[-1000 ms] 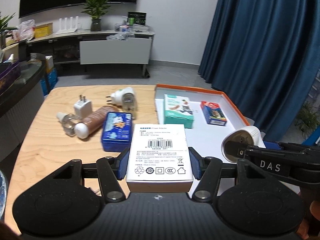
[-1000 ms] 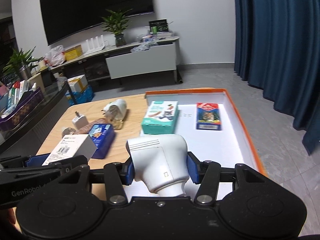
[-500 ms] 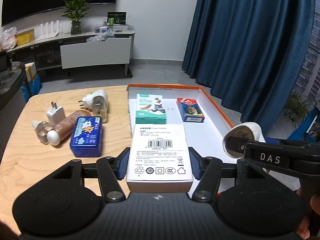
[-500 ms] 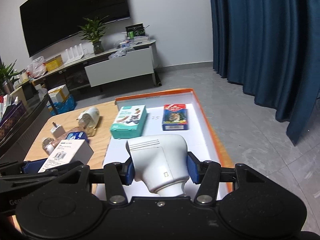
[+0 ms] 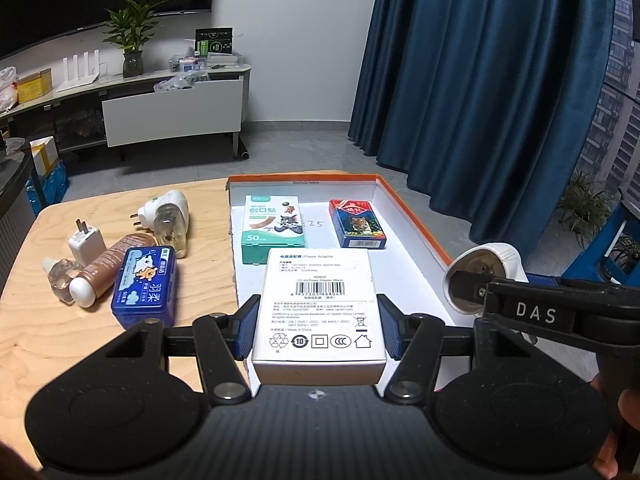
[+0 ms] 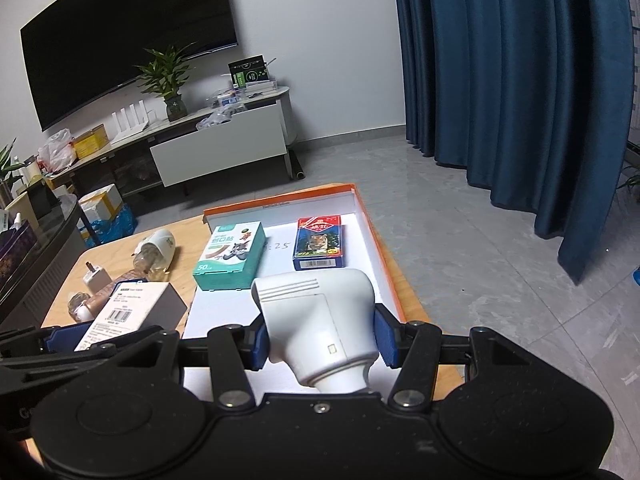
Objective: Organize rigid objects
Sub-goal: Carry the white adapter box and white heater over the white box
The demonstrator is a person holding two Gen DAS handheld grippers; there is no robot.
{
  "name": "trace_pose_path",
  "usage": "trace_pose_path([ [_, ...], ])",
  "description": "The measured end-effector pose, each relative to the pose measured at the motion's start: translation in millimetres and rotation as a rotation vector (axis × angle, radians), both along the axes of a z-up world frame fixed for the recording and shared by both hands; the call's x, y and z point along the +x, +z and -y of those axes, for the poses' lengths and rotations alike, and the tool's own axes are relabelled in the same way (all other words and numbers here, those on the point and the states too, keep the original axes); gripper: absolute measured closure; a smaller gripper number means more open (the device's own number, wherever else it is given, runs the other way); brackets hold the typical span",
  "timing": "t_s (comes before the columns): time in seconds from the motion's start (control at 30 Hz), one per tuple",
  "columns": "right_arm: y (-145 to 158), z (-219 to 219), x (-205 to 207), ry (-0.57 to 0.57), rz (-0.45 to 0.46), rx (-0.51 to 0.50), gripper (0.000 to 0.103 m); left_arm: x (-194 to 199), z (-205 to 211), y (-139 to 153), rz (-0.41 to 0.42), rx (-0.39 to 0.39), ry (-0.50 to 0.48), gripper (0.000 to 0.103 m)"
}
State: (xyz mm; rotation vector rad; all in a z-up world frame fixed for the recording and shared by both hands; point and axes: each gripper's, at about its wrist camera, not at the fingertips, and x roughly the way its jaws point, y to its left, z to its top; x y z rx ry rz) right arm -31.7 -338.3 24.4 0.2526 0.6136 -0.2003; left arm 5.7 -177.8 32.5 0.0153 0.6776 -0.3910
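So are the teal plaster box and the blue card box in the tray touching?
Apart. The right wrist view shows bare white tray floor between the teal plaster box and the blue card box; the left wrist view agrees.

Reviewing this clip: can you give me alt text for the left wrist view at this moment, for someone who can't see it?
The left gripper clamps a white power adapter box above a white, orange-rimmed tray that holds a green plaster box and a blue card pack. To the right, the right gripper holds a white plug-in device; loose items remain on the wooden table.
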Motion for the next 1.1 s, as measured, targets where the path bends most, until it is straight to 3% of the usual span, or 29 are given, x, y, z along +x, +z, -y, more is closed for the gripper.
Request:
trace_pose_path([
  [1.1, -0.3, -2.8, 27.0, 0.025, -0.004, -0.016, 0.041, 22.2, 5.6, 2.9, 0.016, 0.001, 0.008, 0.043],
])
